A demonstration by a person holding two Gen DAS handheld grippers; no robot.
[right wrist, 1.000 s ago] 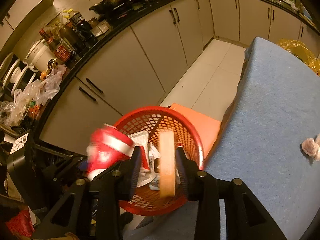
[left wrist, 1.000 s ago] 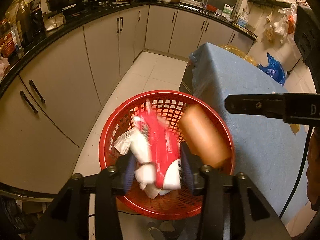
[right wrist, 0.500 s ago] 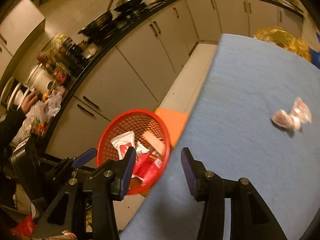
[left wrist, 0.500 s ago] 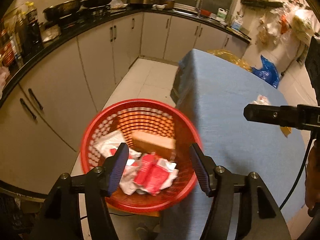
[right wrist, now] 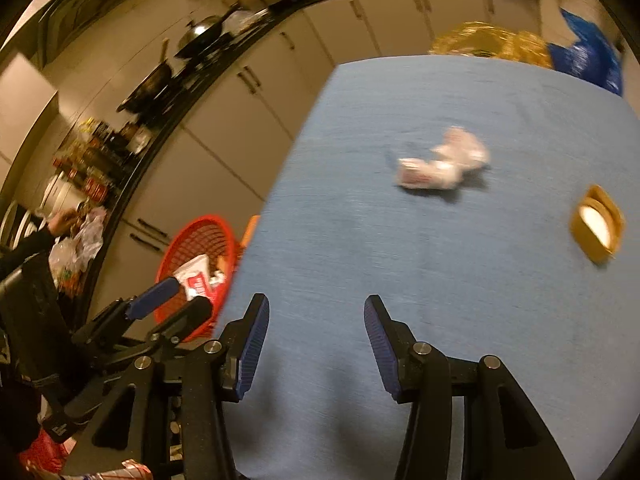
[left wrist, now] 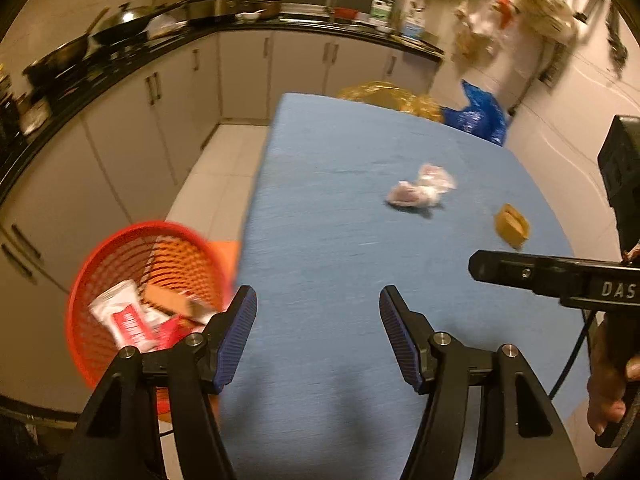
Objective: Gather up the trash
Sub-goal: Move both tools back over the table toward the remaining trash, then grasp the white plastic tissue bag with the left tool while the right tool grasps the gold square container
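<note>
A red mesh basket (left wrist: 86, 268) stands beside the blue table (left wrist: 320, 248), holding red-and-white wrappers (left wrist: 126, 318) and a brown box. It also shows in the right wrist view (right wrist: 180, 248). A crumpled pink-white wrapper (left wrist: 420, 190) (right wrist: 442, 164) and a small tan cup-like piece (left wrist: 512, 226) (right wrist: 596, 224) lie on the table. My left gripper (left wrist: 318, 308) is open and empty over the table's near left edge. My right gripper (right wrist: 316, 316) is open and empty over the table. The left gripper's fingers (right wrist: 154, 300) show in the right wrist view.
Kitchen cabinets (left wrist: 132, 136) and a dark counter with pans run along the left and back. A yellow bag (left wrist: 394, 98) and a blue bag (left wrist: 476, 116) sit beyond the table's far end. An orange stool (left wrist: 228, 254) stands under the basket.
Both grippers opened and dropped the red-white wrapper and the brown box into the basket. Both then swung right from the basket to over the table.
</note>
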